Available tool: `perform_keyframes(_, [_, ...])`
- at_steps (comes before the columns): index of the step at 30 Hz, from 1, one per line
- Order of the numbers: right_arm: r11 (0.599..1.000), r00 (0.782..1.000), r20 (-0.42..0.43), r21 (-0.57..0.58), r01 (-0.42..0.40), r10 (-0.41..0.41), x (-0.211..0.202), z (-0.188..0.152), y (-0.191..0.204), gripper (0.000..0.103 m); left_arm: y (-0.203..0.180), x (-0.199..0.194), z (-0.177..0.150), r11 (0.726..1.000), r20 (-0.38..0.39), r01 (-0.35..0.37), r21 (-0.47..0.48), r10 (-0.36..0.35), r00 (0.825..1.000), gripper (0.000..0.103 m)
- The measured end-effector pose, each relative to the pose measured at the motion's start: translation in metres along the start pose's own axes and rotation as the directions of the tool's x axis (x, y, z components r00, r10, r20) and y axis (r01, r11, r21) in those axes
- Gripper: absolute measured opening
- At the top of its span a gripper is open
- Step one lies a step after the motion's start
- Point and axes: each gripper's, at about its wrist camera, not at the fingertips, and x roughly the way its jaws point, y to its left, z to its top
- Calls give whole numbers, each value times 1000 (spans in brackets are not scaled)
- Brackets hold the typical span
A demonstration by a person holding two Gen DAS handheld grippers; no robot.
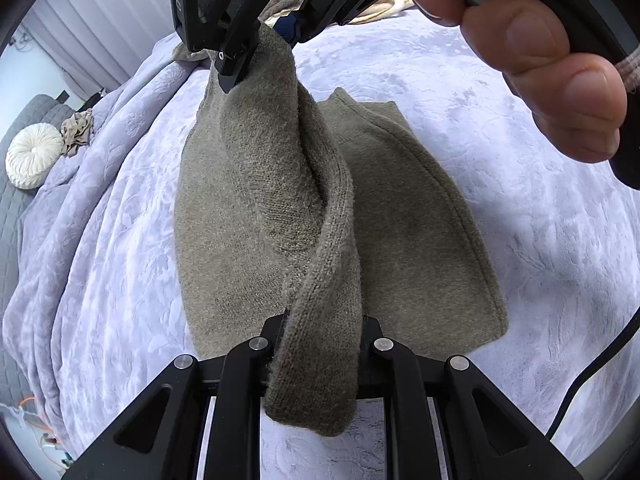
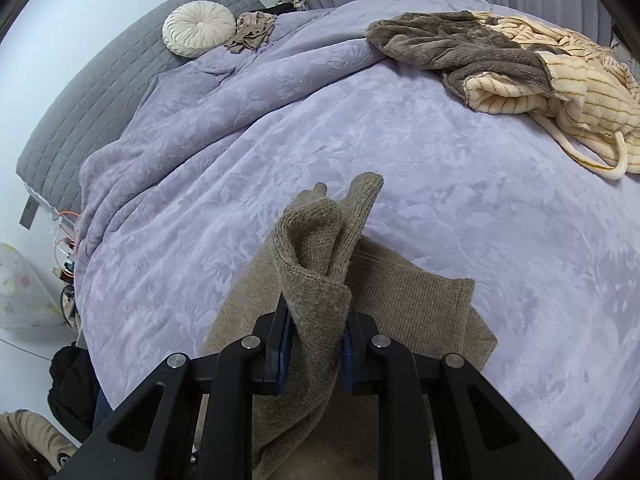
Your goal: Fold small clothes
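Note:
An olive-brown knit garment (image 1: 420, 216) lies on a lilac bedspread (image 1: 500, 92). My left gripper (image 1: 320, 332) is shut on one edge of it, and the fabric bunches between the jaws and hangs over them. At the top of the left wrist view, my right gripper (image 1: 260, 52) pinches the far edge, so a lifted band of knit stretches between the two. In the right wrist view, the right gripper (image 2: 318, 344) is shut on a folded wad of the garment (image 2: 412, 300), whose flat part rests on the bedspread (image 2: 280, 140). A hand (image 1: 560, 92) holds the right gripper's handle.
A heap of brown and cream striped fleece clothes (image 2: 520, 68) lies at the far right of the bed. A round cream cushion (image 2: 198, 28) and a crumpled beige cloth (image 2: 252, 30) sit by the grey quilted headboard (image 2: 100, 96). Curtains hang behind the bed.

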Motion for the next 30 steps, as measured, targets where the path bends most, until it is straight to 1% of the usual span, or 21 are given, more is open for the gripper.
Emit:
perform_keyframes(11, [996,998,53,81,-49,45,-13,-27,-40,22,-42,1,7,997,-12,-21,70,22,1000,19])
perform_keyframes(16, [990,996,67,126,-67,59,-15,-41,-61,22,-62,7,9,993,-17,-39,110,41,999,19])
perform_keyframes(23, [978,995,52,188,-91,83,6,-52,-86,22,-80,24,10,987,-43,-79,141,85,995,19])
perform_keyframes(26, [974,993,56,197,-113,104,15,-53,-88,22,-85,27,10,984,-48,-96,153,104,993,19])
perform_keyframes(30, [974,992,64,192,-123,113,18,-54,-91,22,-95,30,10,978,-48,-116,171,126,991,20])
